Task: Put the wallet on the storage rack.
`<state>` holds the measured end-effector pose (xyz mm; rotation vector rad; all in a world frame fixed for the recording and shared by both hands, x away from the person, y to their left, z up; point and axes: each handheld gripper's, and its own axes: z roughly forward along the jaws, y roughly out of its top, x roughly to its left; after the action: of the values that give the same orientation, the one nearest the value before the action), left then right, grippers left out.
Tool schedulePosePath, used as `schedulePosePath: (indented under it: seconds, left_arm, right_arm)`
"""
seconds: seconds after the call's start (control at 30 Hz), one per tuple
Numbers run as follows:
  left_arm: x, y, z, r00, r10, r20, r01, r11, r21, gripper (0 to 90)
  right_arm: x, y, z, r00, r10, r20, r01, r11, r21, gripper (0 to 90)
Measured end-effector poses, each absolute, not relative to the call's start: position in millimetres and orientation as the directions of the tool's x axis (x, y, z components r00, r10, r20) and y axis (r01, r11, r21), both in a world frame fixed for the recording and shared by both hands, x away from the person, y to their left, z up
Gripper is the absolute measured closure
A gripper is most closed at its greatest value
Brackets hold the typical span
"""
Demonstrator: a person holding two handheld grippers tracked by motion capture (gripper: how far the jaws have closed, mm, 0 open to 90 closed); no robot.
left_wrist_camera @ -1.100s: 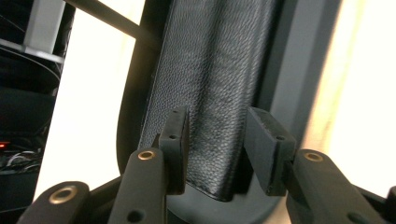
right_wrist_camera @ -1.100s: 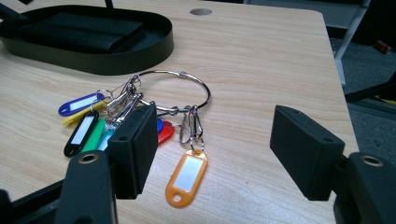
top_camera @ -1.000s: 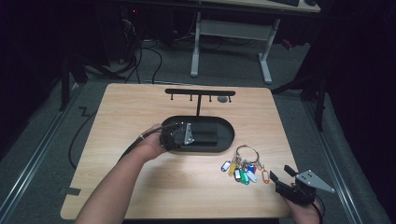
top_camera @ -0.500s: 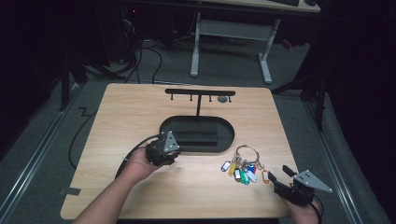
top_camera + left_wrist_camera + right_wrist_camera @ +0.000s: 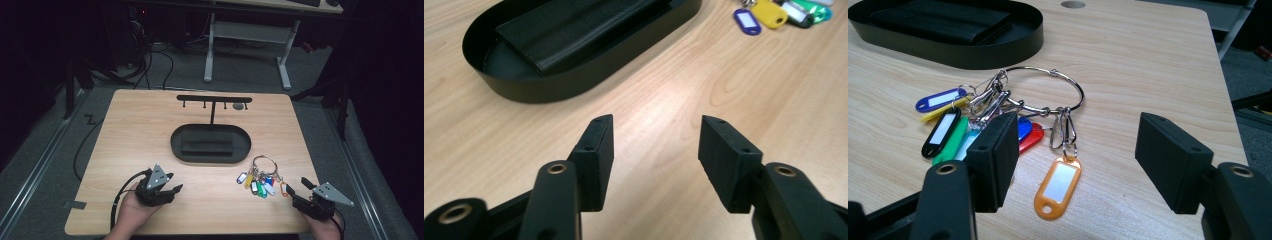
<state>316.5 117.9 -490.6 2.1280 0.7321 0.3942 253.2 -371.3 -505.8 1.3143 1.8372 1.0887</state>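
Left gripper (image 5: 159,189) withdrawn from oval black tray (image 5: 210,156) to near table edge, jaws apart and empty.

Black wallet (image 5: 207,143) now resting inside tray, suggesting placement complete; likely next item: key ring with coloured tags (image 5: 261,176), just ahead of open, empty right gripper (image 5: 301,191). Hook stand (image 5: 214,101) behind tray. Light wood table (image 5: 135,130); dim room, grey floor, cables.

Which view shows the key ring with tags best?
Right gripper view: the key ring and its coloured tags sit close and sharp. High view shows it small, beside the tray. Left gripper view catches just a few tags at its top edge.
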Motion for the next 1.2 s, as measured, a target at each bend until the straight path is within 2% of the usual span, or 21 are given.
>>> schedulePosePath:
  seconds: [0.07,0.2,0.4,0.57,0.67,0.97,1.2]
  left_arm:
    - [311,121,-495,0.775,0.632,0.019,0.361,-0.468,0.807,45.2]
    - [304,133,-513,0.744,0.664,-0.067,0.416,-0.383,0.825,40.0]
    - [305,138,-513,0.735,0.674,-0.072,0.404,-0.351,0.844,33.6]
    - [306,138,-516,0.754,0.654,-0.057,0.392,-0.379,0.838,30.7]
    - [305,138,-517,0.767,0.640,-0.044,0.379,-0.397,0.836,30.3]
    - [295,135,-517,0.801,0.599,-0.018,0.340,-0.429,0.837,30.9]
    - [295,136,-516,0.807,0.590,-0.016,0.333,-0.433,0.838,31.2]
  right_arm:
    - [254,-370,-506,-0.313,0.949,-0.031,0.437,0.172,0.883,34.0]
    - [255,-367,-507,-0.318,0.947,-0.035,0.443,0.181,0.878,34.1]
    - [260,-360,-510,-0.341,0.940,-0.022,0.461,0.187,0.867,34.8]
    - [270,-347,-509,-0.372,0.928,0.003,0.510,0.201,0.836,35.9]
    - [279,-333,-504,-0.390,0.920,-0.031,0.528,0.251,0.811,35.8]
    - [314,-300,-479,-0.444,0.889,-0.111,0.602,0.388,0.697,36.2]
    - [353,-276,-471,-0.492,0.867,-0.078,0.700,0.447,0.557,35.6]
